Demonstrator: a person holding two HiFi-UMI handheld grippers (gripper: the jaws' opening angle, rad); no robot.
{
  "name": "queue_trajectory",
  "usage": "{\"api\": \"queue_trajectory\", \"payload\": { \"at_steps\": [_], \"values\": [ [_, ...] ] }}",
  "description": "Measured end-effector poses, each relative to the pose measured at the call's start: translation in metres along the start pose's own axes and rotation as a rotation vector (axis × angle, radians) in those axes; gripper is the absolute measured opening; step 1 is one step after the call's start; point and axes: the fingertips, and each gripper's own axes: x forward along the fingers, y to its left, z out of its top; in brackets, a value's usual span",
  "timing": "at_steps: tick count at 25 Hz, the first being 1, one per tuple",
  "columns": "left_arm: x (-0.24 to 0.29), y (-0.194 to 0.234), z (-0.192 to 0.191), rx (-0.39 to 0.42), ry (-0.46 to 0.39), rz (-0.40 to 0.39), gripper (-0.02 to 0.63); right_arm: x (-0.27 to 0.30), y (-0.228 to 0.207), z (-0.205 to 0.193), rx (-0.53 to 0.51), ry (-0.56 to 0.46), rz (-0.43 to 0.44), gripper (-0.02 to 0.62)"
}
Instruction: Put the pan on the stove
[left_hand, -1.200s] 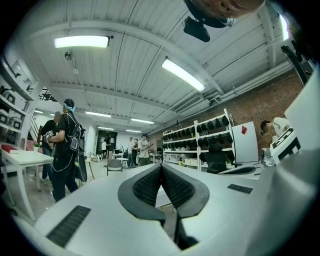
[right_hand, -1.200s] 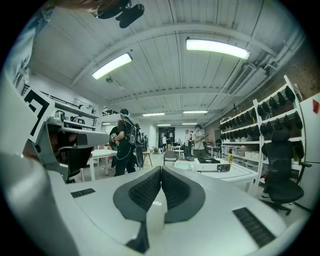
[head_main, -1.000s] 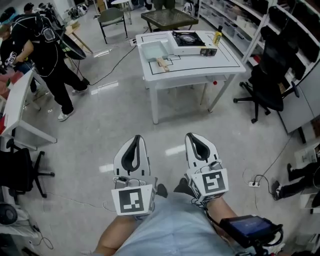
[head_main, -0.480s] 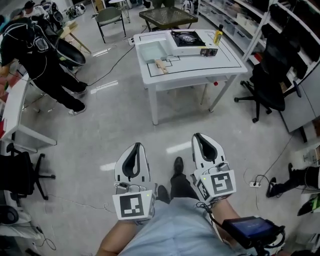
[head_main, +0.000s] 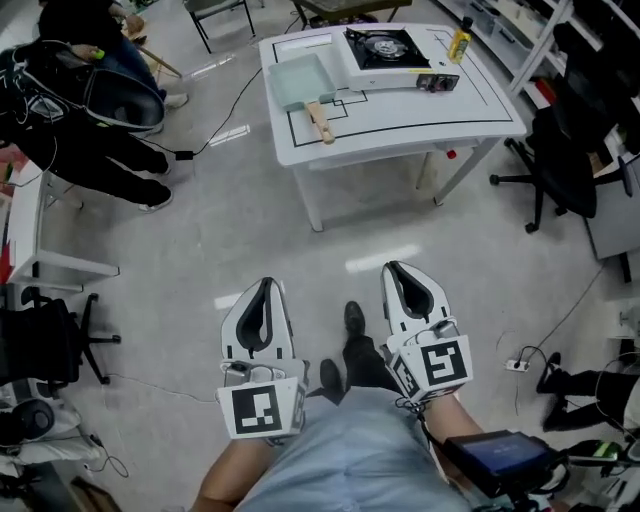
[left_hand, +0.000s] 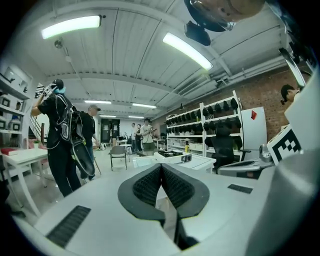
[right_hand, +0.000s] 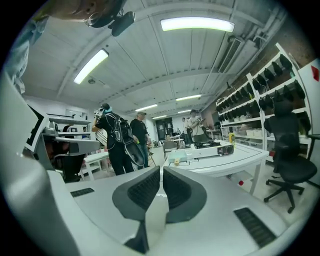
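A pale green square pan (head_main: 300, 80) with a wooden handle (head_main: 320, 122) lies on the white table (head_main: 400, 120) far ahead in the head view. To the pan's right stands a portable gas stove (head_main: 385, 48). Both grippers are held low over the floor, well short of the table. My left gripper (head_main: 265, 287) and my right gripper (head_main: 396, 270) are both shut with nothing between the pads. In the right gripper view the right gripper (right_hand: 161, 170) points toward the pan (right_hand: 180, 156) and stove (right_hand: 209, 145). The left gripper (left_hand: 161, 166) faces the same table.
A yellow bottle (head_main: 460, 44) stands at the table's far right. People in black (head_main: 90, 110) stand at the left by a white desk (head_main: 30, 230). Black office chairs (head_main: 565, 160) and shelves line the right. A cable (head_main: 220, 130) crosses the floor.
The table with pan and stove has drawn nearer and spread wider in the head view. Both grippers keep their places before me, still shut. The people at the left have shifted.
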Motion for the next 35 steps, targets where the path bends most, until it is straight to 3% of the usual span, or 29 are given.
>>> {"api": "queue_trajectory", "payload": {
  "at_steps": [8,14,18,23,35],
  "values": [
    [0.104,-0.01,0.027,0.035,0.011,0.044,0.018,0.089,-0.06,0.032,0.018,-0.006,0.09,0.051],
    [0.136,-0.005,0.071,0.027,-0.074,0.091,0.018,0.128,-0.08,0.084,-0.018,-0.078,0.141,0.051],
    [0.15,0.006,0.082,0.041,-0.085,0.136,0.018,0.148,-0.088,0.104,-0.036,-0.107,0.155,0.051],
    [0.171,0.019,0.072,0.057,-0.08,0.14,0.018,0.175,-0.096,0.096,-0.025,-0.084,0.159,0.051],
    [0.284,0.08,0.044,-0.014,-0.012,0.124,0.018,0.292,-0.114,0.076,0.009,0.031,0.164,0.051]
  ]
}}
